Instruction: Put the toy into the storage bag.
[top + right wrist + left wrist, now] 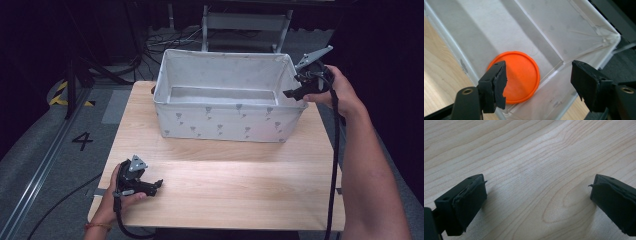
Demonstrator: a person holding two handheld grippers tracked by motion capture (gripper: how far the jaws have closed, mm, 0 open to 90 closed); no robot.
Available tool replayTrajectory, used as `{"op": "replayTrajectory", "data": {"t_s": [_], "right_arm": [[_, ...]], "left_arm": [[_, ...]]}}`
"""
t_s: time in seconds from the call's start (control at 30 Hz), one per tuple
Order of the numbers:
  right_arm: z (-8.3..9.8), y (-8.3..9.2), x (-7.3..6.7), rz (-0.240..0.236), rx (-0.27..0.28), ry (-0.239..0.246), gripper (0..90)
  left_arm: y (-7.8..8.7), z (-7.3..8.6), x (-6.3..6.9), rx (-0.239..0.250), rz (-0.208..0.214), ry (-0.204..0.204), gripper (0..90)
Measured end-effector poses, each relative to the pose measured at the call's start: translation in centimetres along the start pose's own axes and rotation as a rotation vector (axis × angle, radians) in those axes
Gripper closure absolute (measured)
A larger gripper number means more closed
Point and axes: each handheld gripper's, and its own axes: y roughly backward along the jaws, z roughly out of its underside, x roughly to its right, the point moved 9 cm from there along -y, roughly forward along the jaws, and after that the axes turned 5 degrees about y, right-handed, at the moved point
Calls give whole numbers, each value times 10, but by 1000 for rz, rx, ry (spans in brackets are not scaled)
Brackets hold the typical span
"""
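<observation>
We hold the right gripper (292, 93) above the right end of the white fabric storage bin with grey printed motifs (225, 122), which stands at the far half of the light wooden table (225, 185). In the right gripper view, the right gripper (537, 82) has its jaws spread wide with nothing between them, and it looks down into the bin (454, 47).

The flat round orange plastic disc (520, 77) lies on the bin floor, close to the near wall and toward one corner. It is flat, and no jaw touches it.

The left gripper (159, 184) rests low at the near left part of the table. In the left gripper view its jaws stand well apart over bare wood (531, 170) and hold nothing.

Judging from this layout, we see two possible readings. Either the disc has been placed in the bin and the work is essentially complete, with only a withdrawal of the right gripper left, or a pick-up from the bin has not yet begun. The spread jaws directly above the disc fit both, and the pictures do not settle which one applies.
</observation>
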Motion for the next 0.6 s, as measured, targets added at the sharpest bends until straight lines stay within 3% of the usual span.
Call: {"op": "replayTrajectory", "data": {"t_s": [0.07,0.27,0.37,0.6], "right_arm": [[0,3,-1,10,16,-32,274],[3,10,-10,60,41,-54,245],[5,14,-15,61,63,-83,227],[14,23,-26,80,76,-100,224]], "left_arm": [[0,0,0,0,0,0,9],[1,1,0,-3,-2,6,9],[1,1,0,-4,-5,12,10],[1,1,0,-3,-7,12,10]]}}
